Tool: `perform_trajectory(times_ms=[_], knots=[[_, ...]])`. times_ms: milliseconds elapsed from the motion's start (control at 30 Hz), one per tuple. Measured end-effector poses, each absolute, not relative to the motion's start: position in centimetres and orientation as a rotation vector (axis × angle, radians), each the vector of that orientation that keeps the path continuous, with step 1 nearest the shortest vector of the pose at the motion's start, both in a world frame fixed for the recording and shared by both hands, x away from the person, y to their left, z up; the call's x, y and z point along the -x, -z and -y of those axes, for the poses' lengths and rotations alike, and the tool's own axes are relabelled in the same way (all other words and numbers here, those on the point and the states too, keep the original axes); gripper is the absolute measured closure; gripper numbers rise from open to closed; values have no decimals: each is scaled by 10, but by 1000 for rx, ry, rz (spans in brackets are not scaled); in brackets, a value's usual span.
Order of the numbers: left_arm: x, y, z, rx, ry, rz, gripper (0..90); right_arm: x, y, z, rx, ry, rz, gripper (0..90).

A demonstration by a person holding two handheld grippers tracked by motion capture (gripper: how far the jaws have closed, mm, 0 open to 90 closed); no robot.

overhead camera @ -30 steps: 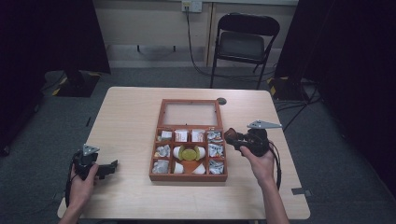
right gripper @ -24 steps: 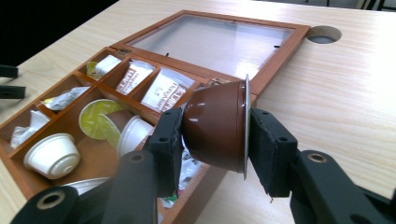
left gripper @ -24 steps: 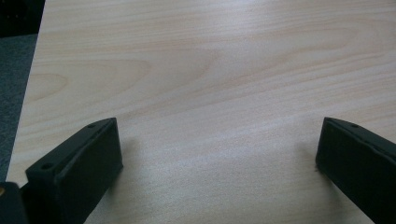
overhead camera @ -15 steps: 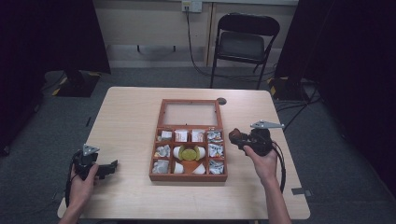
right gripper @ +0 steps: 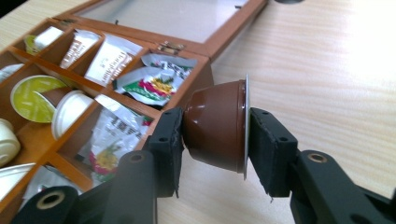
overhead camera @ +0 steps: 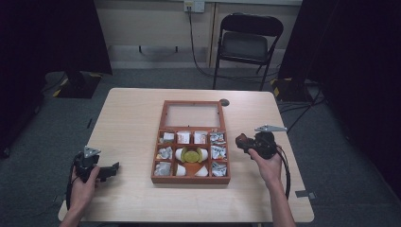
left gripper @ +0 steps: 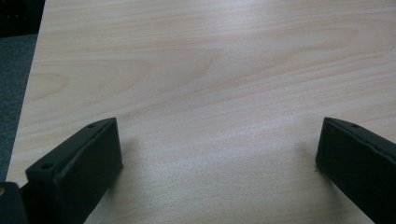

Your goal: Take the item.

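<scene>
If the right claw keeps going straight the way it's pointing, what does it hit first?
Probably the wooden box: the right claw, shut on a brown capsule, points at its near corner, by the compartment of crumpled sachets. Depth is hard to judge.

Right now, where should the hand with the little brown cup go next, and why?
Probably lower it a little onto the bare table beside the wooden box and then let go. The right gripper is shut on the brown capsule, just outside the box's right wall, over bare wood. The left gripper is open and holds nothing.
</scene>
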State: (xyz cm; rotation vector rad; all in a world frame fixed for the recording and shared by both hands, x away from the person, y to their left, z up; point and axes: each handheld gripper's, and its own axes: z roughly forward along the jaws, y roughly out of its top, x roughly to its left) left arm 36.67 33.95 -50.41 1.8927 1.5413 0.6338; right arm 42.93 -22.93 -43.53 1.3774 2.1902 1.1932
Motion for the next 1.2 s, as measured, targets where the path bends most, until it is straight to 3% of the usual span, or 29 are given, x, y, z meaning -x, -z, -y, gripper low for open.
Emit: perform_trajectory(times_ms=[1100, 1200], knots=[[-367, 504, -340, -1894, -633, -1540, 0, -439, 468, 228, -1422, -1042, -2256, 554], [-367, 504, -340, -1894, -633, -1540, 0, -439, 467, 229, -1432, -1059, -2238, 507]])
